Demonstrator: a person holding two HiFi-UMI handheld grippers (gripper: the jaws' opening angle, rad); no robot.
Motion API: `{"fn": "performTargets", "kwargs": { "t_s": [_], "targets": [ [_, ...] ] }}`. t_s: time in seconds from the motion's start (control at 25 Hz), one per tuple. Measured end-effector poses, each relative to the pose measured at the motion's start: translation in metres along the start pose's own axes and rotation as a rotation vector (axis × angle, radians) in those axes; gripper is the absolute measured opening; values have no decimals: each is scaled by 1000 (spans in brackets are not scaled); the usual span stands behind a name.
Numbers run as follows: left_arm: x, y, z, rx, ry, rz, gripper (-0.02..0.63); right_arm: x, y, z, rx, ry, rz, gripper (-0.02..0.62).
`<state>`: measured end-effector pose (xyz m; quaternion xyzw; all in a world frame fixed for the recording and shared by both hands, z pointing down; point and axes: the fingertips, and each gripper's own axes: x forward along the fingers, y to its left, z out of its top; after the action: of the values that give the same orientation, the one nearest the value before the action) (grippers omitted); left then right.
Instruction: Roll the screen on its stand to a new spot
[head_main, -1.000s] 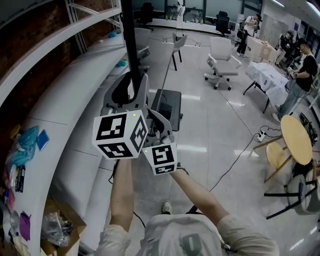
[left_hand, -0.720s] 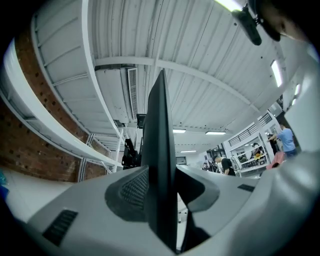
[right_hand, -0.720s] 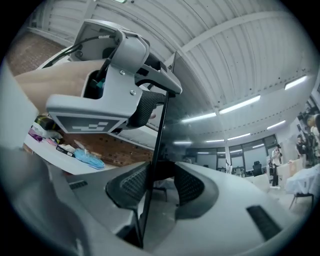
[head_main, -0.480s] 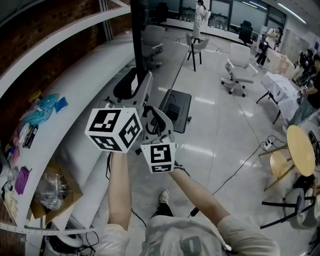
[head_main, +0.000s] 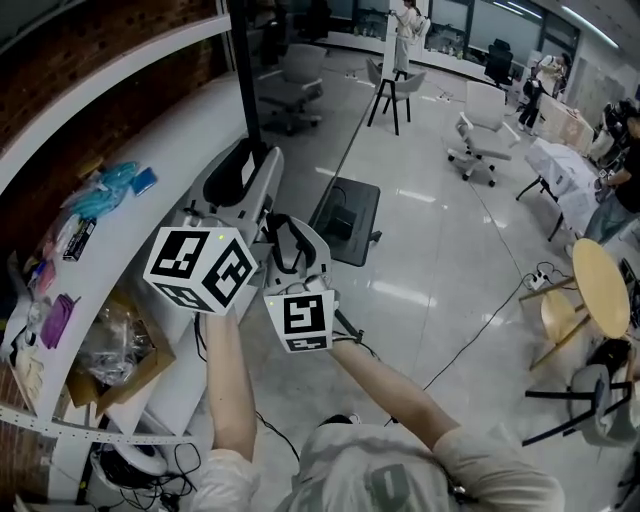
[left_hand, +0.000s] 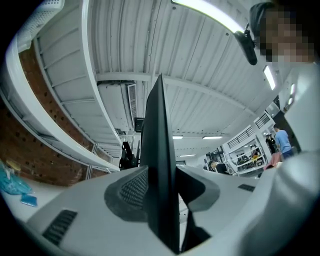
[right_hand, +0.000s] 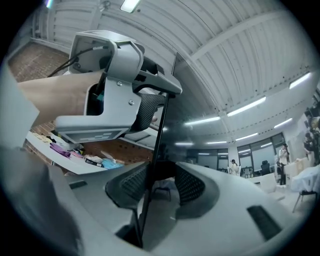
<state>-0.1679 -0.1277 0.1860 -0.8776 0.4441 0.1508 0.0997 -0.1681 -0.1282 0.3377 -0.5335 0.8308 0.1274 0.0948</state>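
Nearest the person, the right gripper (right_hand: 156, 184) is clamped on the thin edge of the screen (head_main: 241, 70) (a dark panel seen almost edge-on), with a ribbed pad against each face. Just beyond and higher up the same edge, the left gripper (left_hand: 161, 195) pinches the panel too, its jaws part-way closed on it. The screen stands upright above both. Its dark stand base (head_main: 347, 210) sits on the glossy floor (head_main: 430, 250), probably on wheels, though they are too small to see. An office chair (head_main: 478, 135) stands farther off.
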Motion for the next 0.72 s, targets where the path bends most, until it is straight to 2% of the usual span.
{"fn": "performTargets", "kwargs": {
  "t_s": [0.2,0.4,0.72],
  "targets": [
    [-44,-5,18,-3,-18,1,175,-25,36,14,7,-10,1,158],
    [-81,-9,31,7,4,-21,176,-46,68,24,4,-9,-15,156],
    [-144,-22,55,-3,-18,-7,178,-86,119,45,-8,-16,26,156]
  ]
}}
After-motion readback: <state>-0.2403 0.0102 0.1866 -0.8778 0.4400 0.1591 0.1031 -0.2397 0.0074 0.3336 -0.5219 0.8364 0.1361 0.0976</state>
